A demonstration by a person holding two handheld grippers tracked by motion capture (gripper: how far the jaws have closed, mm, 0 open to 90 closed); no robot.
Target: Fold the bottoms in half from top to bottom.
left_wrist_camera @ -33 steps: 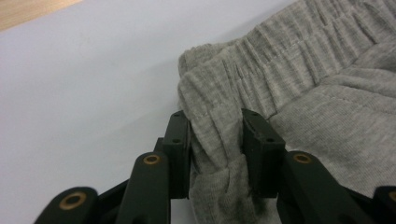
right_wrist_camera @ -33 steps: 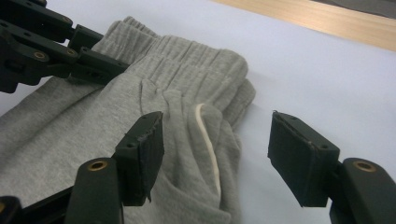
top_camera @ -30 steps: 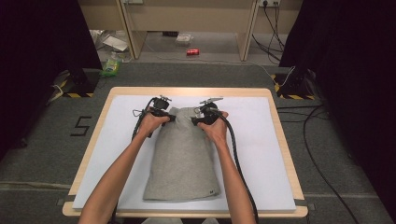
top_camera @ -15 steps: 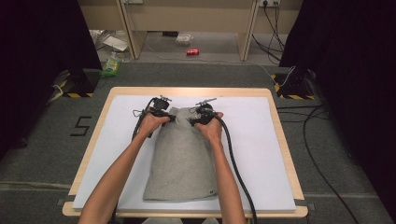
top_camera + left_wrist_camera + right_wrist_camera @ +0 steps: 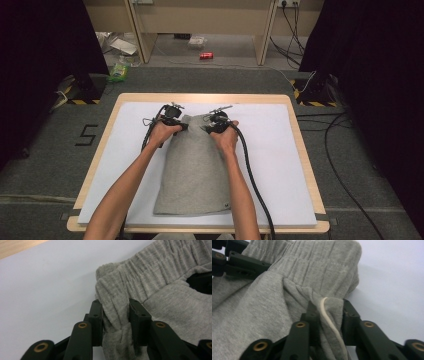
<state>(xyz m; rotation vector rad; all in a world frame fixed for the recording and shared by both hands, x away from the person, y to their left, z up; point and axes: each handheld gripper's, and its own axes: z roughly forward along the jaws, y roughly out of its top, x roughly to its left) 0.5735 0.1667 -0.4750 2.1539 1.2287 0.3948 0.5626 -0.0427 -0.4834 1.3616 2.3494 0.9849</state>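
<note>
A grey knit garment [image 5: 195, 170] with an elastic waistband lies folded on the white sheet [image 5: 125, 150], waistband at the far end. My left gripper [image 5: 181, 125] holds the waistband's left corner. In the left gripper view its jaws [image 5: 115, 307] pinch a bunched fold of the grey fabric [image 5: 162, 302] and have just tightened slightly. My right gripper [image 5: 211, 128] is at the right corner. Its jaws [image 5: 328, 307] have just been closing and now press on the grey fabric [image 5: 262, 310] and a cream drawstring [image 5: 327, 315]. The left gripper [image 5: 239, 262] shows beyond.
The wooden table [image 5: 300, 140] carries the white sheet, bare on both sides of the garment. Black cables trail from both grippers toward the near edge. On the floor beyond lie a red can [image 5: 206, 56], a green packet [image 5: 119, 72] and loose cables [image 5: 345, 150].
The right gripper has edged slightly inward onto the waistband's corner. The left hand and the garment stay where they were.
</note>
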